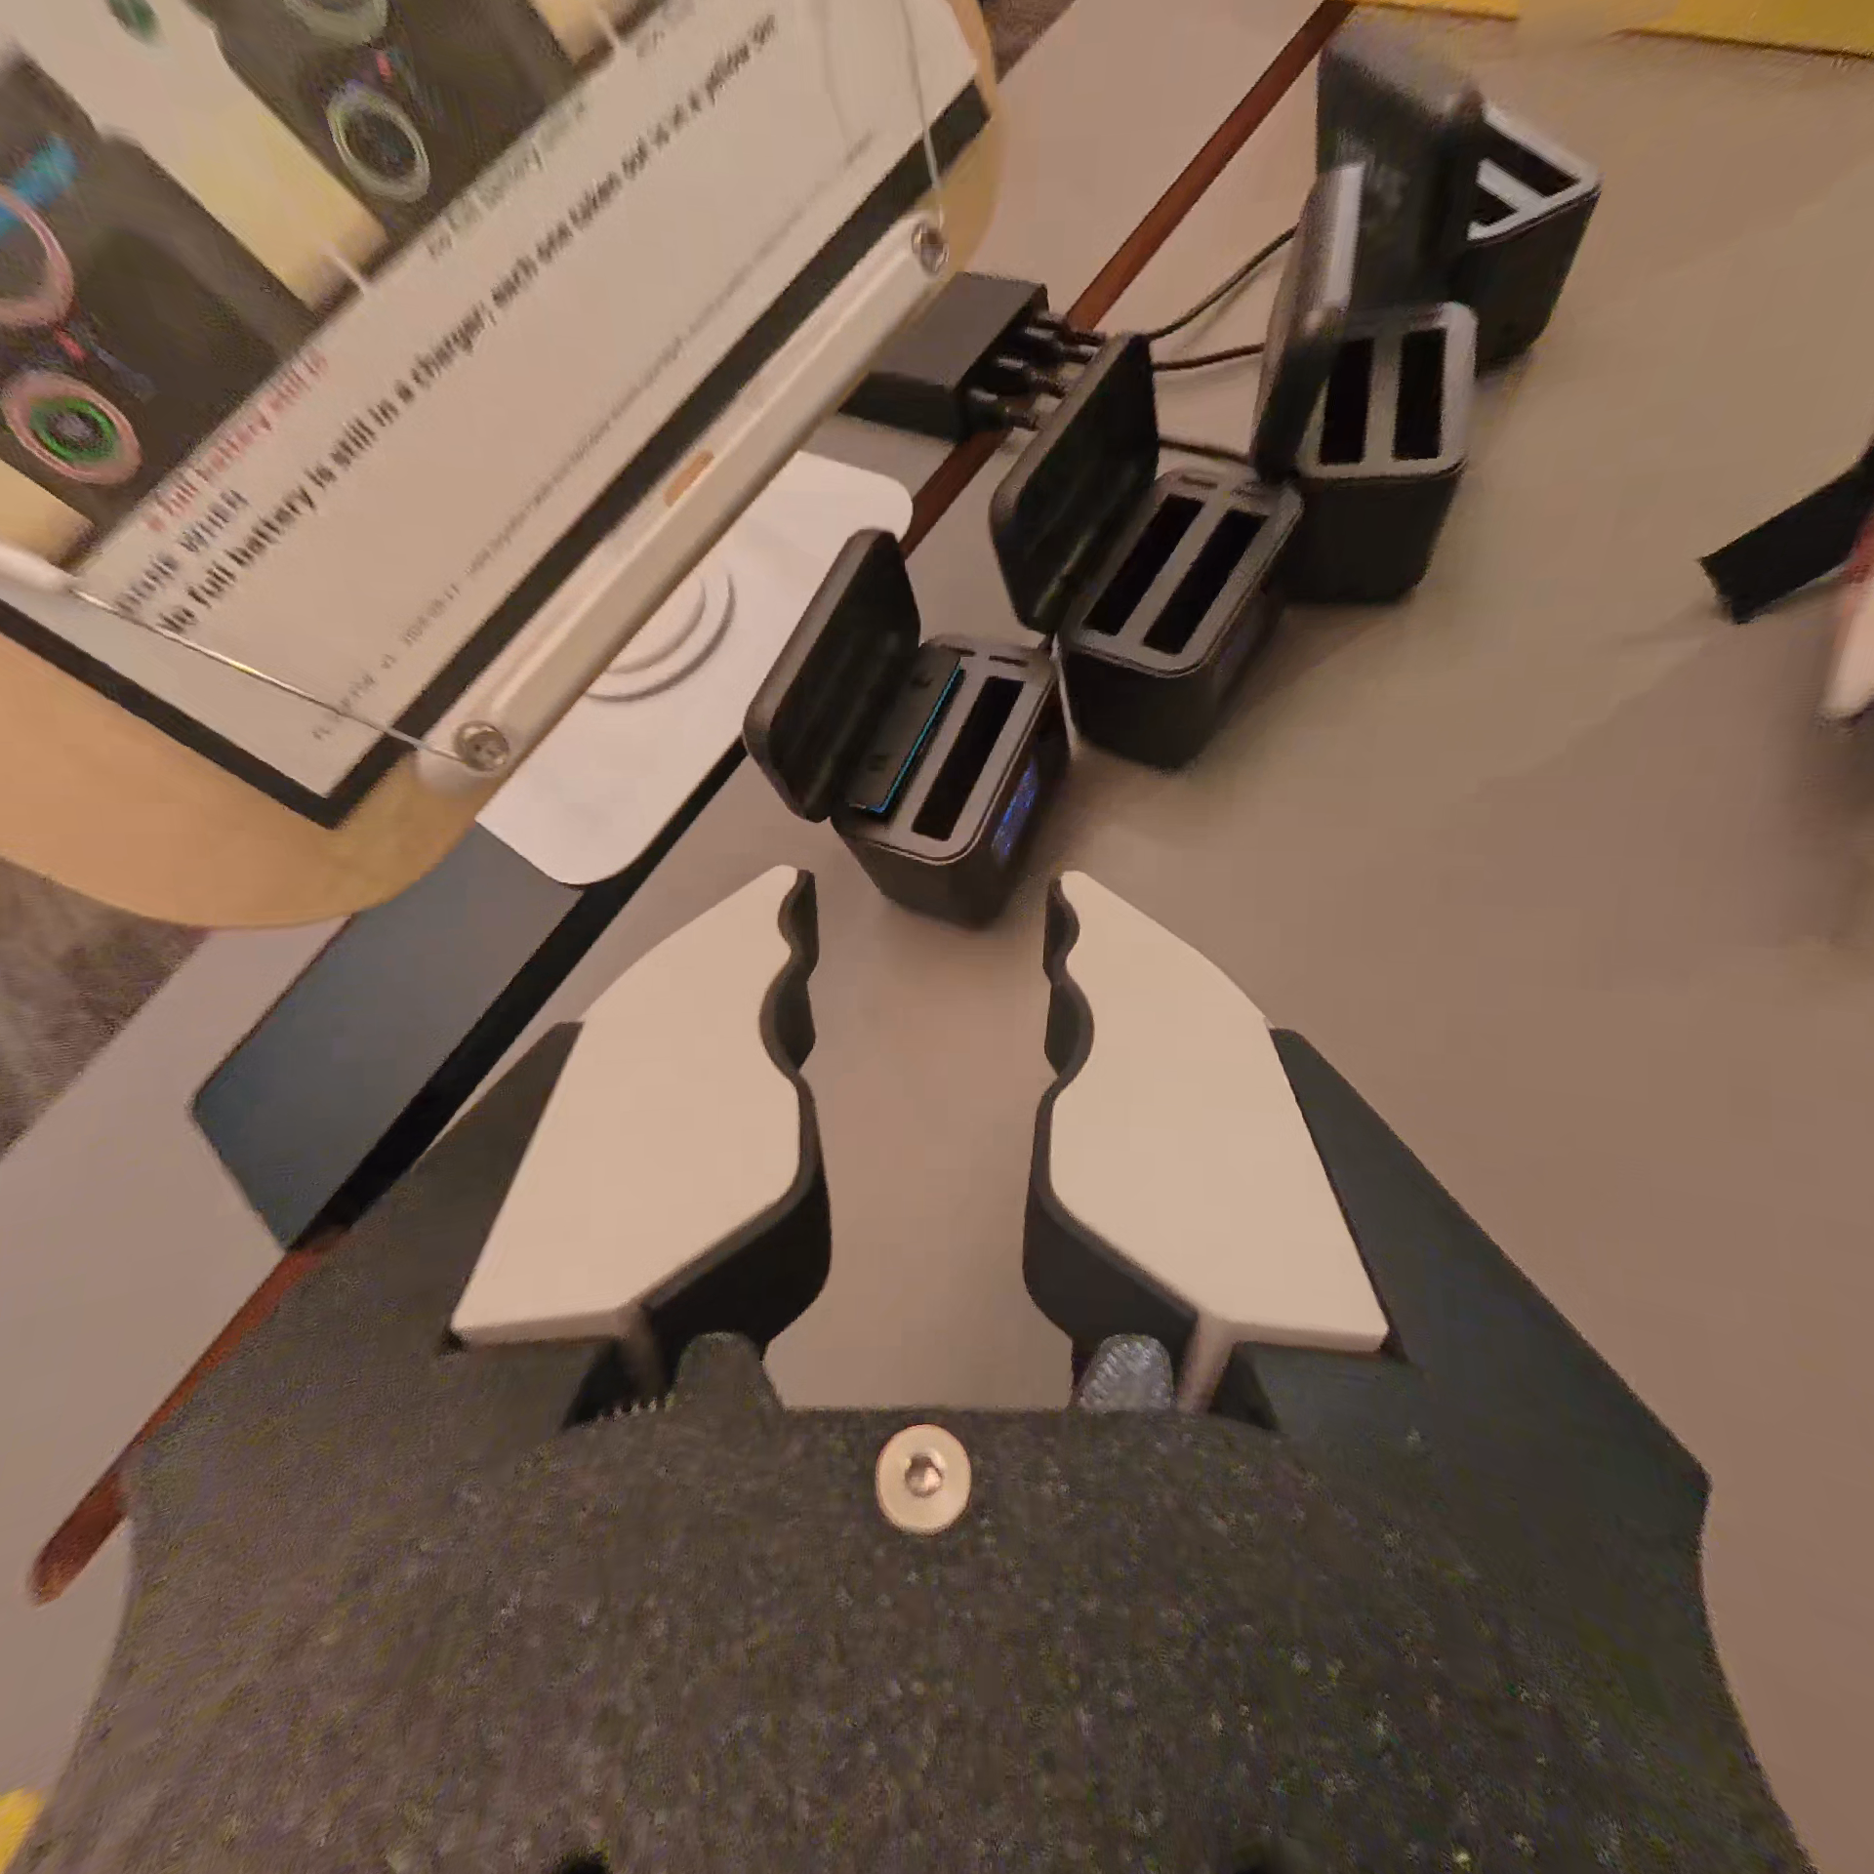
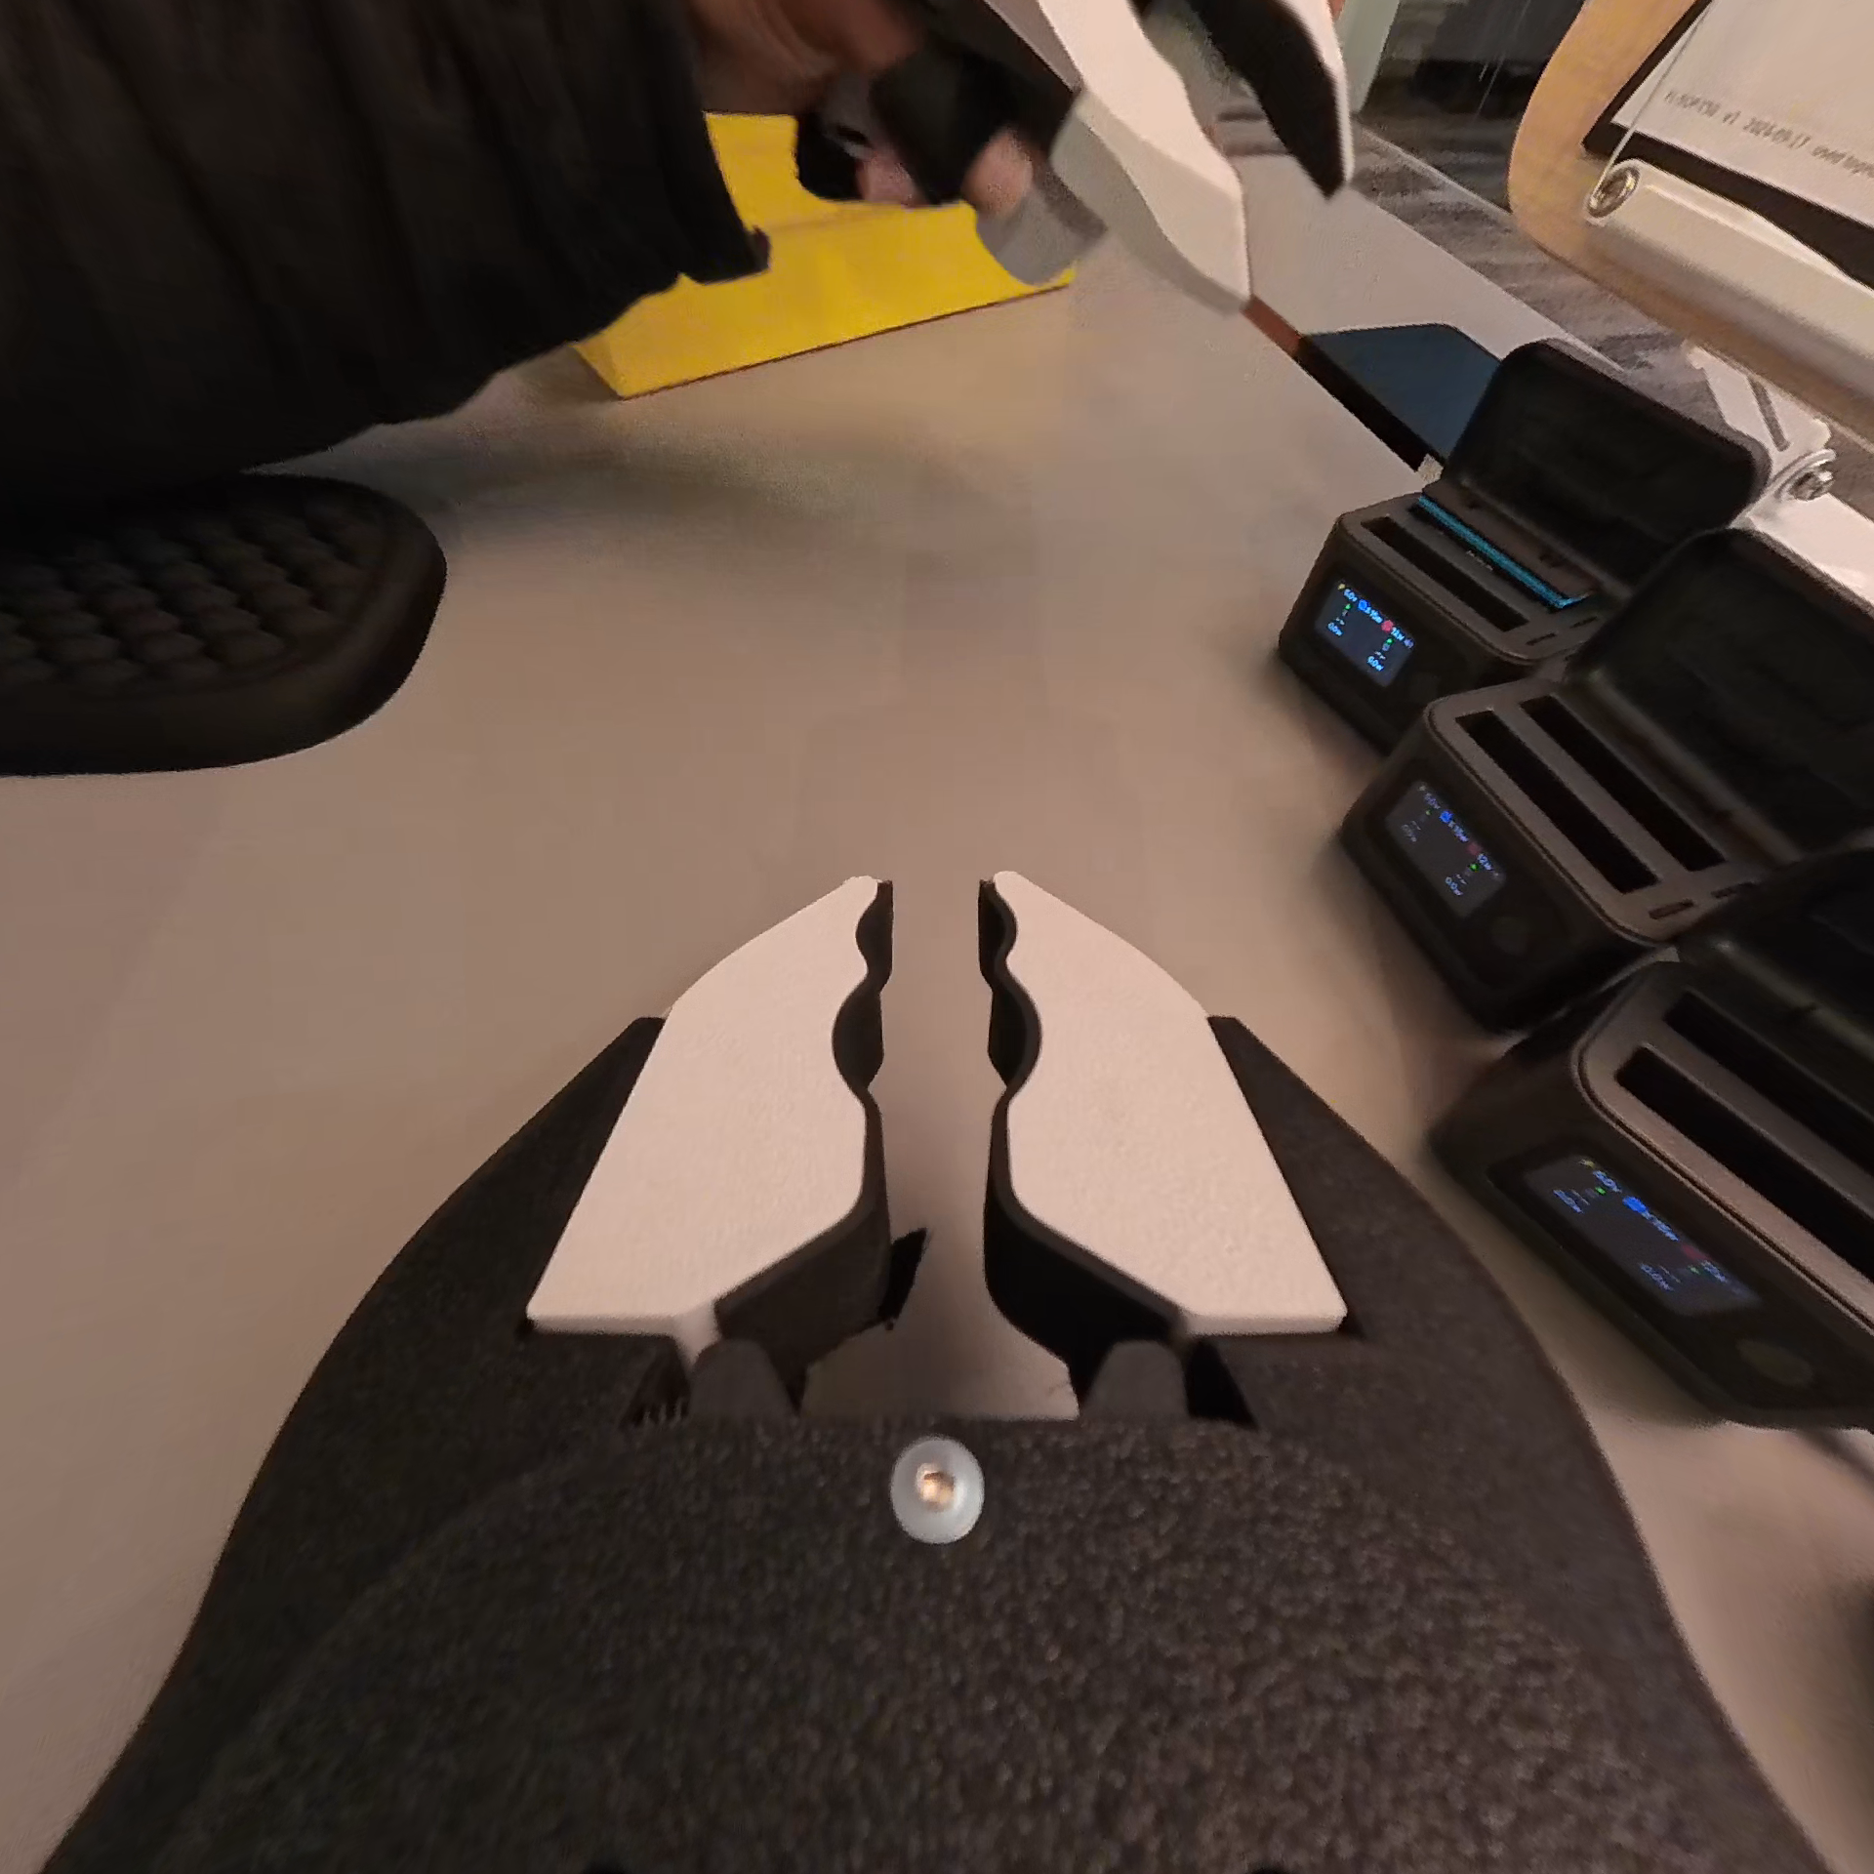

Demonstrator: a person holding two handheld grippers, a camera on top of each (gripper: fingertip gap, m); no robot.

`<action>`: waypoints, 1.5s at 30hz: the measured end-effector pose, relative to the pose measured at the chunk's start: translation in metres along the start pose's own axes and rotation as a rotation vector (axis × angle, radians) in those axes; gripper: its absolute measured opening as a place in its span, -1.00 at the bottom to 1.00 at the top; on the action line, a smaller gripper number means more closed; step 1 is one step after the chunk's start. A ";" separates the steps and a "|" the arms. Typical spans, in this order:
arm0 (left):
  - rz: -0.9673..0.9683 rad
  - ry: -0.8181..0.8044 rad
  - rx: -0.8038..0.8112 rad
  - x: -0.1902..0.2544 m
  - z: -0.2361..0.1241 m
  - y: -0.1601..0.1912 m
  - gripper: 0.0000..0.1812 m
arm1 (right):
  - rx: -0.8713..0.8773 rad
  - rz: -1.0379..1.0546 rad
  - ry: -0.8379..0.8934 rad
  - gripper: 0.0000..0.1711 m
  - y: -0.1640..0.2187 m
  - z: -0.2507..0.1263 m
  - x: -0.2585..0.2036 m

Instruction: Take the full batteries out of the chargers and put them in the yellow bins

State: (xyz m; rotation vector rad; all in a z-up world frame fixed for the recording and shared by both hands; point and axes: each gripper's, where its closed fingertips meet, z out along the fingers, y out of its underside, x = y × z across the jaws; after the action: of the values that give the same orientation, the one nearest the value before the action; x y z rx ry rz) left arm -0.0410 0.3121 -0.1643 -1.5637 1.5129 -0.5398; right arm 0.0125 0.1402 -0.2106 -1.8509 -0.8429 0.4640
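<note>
Hovering over the grey tabletop, the left gripper has its jaws spread apart and empty, the nearest charger just beyond at 12 o'clock. One blue-edged battery sits in its slot. The right gripper has its jaws slightly parted, grasping nothing. A yellow bin lies at 11 o'clock; three chargers line up at 2 o'clock.
</note>
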 end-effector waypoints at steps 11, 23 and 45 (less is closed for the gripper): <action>0.089 -0.129 -0.047 0.012 0.011 -0.010 -0.85 | -0.013 -0.017 0.007 -0.82 0.001 0.002 -0.003; 0.114 -0.238 -0.219 -0.020 0.092 -0.012 -1.00 | -0.022 -0.026 0.014 -0.82 0.002 0.001 -0.002; 0.198 -0.190 -0.275 -0.017 0.103 0.000 -0.99 | -0.018 -0.023 0.015 -0.82 0.002 0.001 -0.001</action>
State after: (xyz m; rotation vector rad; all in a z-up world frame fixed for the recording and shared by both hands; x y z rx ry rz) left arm 0.0386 0.3571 -0.2139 -1.5952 1.6215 -0.0697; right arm 0.0116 0.1392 -0.2124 -1.8572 -0.8602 0.4290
